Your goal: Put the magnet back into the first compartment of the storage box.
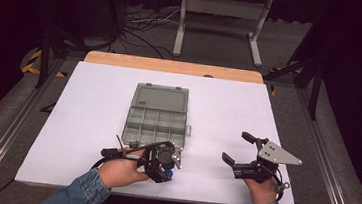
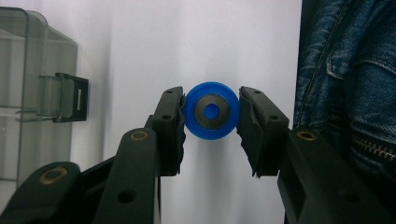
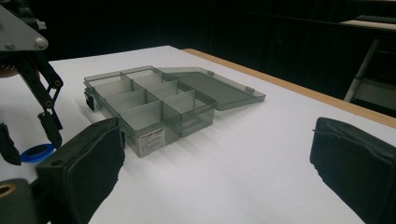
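Observation:
A blue wheel [image 2: 211, 111] with a grey metal hub lies flat on the white table [image 1: 91, 123]. My left gripper [image 2: 211, 116] points down at it, and both pads touch its sides. In the high view that gripper [image 1: 168, 173] is at the near edge, just in front of an open grey compartment box [image 1: 157, 120]. The right gripper view has the wheel [image 3: 37, 152] on the table between the left gripper's fingertips [image 3: 51, 128]. My right gripper [image 1: 236, 147] hovers open at the near right with nothing between its pads [image 3: 84, 163].
The box's lid [image 3: 219, 91] lies flat behind its empty compartments, and its latch [image 2: 70, 98] faces the left gripper. A denim sleeve [image 2: 345, 93] is close on that gripper's right. Bare white table lies right of the box [image 1: 228, 111]. A wooden edge [image 1: 172, 66] runs along the back.

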### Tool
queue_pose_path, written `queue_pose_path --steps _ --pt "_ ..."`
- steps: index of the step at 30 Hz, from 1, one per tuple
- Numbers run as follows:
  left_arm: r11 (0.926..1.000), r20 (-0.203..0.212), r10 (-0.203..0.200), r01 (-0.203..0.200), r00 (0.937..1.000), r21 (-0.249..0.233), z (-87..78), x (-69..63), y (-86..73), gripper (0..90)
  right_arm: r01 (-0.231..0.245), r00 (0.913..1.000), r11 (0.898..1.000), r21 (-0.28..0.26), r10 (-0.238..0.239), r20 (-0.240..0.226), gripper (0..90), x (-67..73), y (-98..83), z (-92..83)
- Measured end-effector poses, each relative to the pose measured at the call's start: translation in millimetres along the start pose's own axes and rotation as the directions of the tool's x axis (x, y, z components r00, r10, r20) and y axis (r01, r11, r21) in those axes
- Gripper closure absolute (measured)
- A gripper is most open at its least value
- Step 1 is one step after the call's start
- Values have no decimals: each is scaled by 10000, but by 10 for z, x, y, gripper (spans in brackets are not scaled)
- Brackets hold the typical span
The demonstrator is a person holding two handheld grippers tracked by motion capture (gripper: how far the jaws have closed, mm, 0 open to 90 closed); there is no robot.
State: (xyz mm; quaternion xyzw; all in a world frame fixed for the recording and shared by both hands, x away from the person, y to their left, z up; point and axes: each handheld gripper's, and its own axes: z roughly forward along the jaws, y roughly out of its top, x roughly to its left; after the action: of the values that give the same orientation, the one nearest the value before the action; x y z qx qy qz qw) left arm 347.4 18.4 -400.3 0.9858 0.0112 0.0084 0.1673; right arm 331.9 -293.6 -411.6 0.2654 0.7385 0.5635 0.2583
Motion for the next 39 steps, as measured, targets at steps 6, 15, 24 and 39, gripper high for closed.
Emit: queue_pose_path --steps 6,15,24,39 --pt "9999 -42 -46 46 10000 -119 -74 -4 -3 622 -15 10000 10000 29 15 6 35 -1 -5 6" --pt "9990 -232 18 -29 9997 -454 -208 -22 -5 622 -34 10000 10000 94 33 33 35 -1 -6 10" --pt "9979 -440 -118 90 9990 -643 -319 5 -33 623 -10 10000 9999 124 9 71 35 -1 -8 11" --pt "9861 -1192 -1072 903 9871 -1393 -628 210 -247 622 27 10000 9999 162 -28 56 35 -1 -11 12"
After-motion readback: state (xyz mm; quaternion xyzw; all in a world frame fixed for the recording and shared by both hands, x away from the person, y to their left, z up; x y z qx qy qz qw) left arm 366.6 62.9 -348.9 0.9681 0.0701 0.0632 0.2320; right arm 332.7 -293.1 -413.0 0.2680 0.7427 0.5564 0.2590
